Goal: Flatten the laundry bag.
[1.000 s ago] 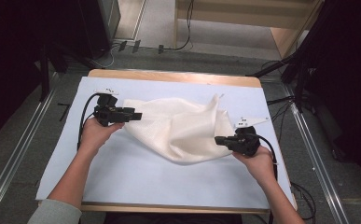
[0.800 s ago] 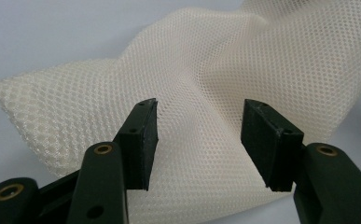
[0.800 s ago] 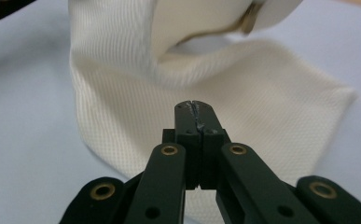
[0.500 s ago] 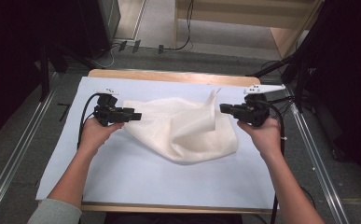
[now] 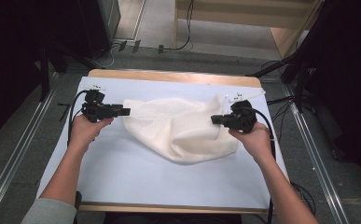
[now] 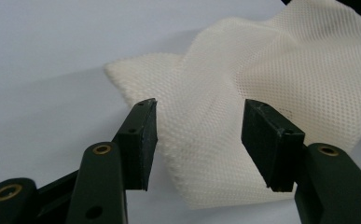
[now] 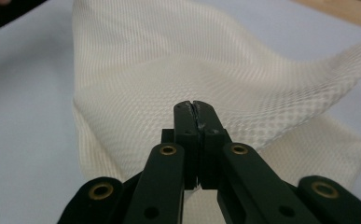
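A cream mesh cloth (image 5: 178,128) lies rumpled on the pale blue mat (image 5: 122,177). My right gripper (image 5: 214,119) is at the cloth's right side, shut on a fold of it, so the mesh rises toward the jaws. In the right gripper view the jaws (image 7: 193,105) meet with a thin strip of cloth (image 7: 169,56) pinched at their tips. My left gripper (image 5: 127,111) stands open just at the cloth's left corner. In the left gripper view its jaws (image 6: 199,107) frame the cloth (image 6: 308,56), which lies beyond them, untouched.
The mat covers a wooden table whose far edge (image 5: 169,75) shows bare. Metal rails (image 5: 10,163) run along both sides on the floor. Cables (image 5: 136,46) and a wooden shelf unit (image 5: 281,37) lie behind the table. Bare mat stretches in front of the cloth.
My right gripper carried the cloth's right edge away from the person, then came back slightly leftward. The raised peak of cloth has sunk. My left gripper has shifted a little to the left.
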{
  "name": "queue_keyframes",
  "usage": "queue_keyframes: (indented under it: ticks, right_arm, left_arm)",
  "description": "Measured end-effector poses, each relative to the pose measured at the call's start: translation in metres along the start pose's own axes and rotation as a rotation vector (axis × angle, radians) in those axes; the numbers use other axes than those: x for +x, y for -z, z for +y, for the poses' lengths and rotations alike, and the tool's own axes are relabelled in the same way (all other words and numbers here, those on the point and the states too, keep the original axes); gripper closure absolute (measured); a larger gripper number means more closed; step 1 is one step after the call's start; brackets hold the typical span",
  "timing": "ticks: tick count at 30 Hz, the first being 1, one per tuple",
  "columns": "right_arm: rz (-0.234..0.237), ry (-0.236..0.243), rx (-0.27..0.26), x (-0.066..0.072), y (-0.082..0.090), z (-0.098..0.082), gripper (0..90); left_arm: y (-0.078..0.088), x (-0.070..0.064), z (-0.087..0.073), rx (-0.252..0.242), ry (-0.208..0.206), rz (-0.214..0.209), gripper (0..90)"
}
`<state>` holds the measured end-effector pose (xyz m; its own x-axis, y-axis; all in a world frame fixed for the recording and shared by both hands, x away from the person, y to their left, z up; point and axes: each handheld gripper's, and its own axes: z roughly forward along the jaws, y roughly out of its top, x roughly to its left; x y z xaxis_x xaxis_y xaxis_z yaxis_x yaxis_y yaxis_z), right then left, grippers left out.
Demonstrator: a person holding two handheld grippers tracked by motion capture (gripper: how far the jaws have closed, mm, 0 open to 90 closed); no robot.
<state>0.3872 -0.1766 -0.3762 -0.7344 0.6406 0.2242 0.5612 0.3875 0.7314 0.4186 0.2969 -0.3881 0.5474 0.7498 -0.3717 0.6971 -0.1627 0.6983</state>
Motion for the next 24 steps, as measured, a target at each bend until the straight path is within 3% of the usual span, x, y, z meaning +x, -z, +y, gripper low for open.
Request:
queue_keyframes:
  ticks: [2,3,5,6,13,16,19,21,24]
  right_arm:
    - [-0.004,0.001,0.008,0.0,-0.001,-0.005,90.0]
    - [-0.001,-0.017,0.018,0.0,-0.005,-0.02,90.0]
    - [-0.003,-0.022,0.02,0.0,-0.006,-0.024,90.0]
    - [-0.01,-0.035,0.031,-0.001,-0.01,-0.035,90.0]
    - [-0.037,-0.058,0.051,-0.004,-0.021,-0.061,88.9]
    - [-0.045,-0.072,0.049,-0.006,-0.023,-0.065,87.9]
    - [-0.069,-0.106,0.033,-0.01,-0.024,-0.066,87.8]
    - [-0.077,-0.106,0.025,-0.01,-0.023,-0.065,86.6]
    - [-0.114,-0.113,-0.015,-0.015,-0.02,-0.06,77.9]
  left_arm:
    - [0.001,0.001,0.0,-0.005,0.001,0.008,45.4]
    - [0.001,0.003,0.0,-0.007,0.002,0.012,43.7]
    - [-0.001,0.004,0.0,-0.013,0.007,0.016,42.1]
    - [-0.003,0.005,0.001,-0.014,0.001,0.023,41.6]
    - [-0.013,0.014,0.003,-0.018,0.024,0.017,40.7]
    - [-0.019,0.016,0.005,-0.014,0.025,0.017,41.8]
    - [-0.033,0.021,0.005,0.012,0.063,-0.012,47.2]
    - [-0.036,0.021,0.004,0.026,0.058,-0.014,51.3]
    - [-0.04,0.017,0.003,0.065,0.036,-0.018,68.5]
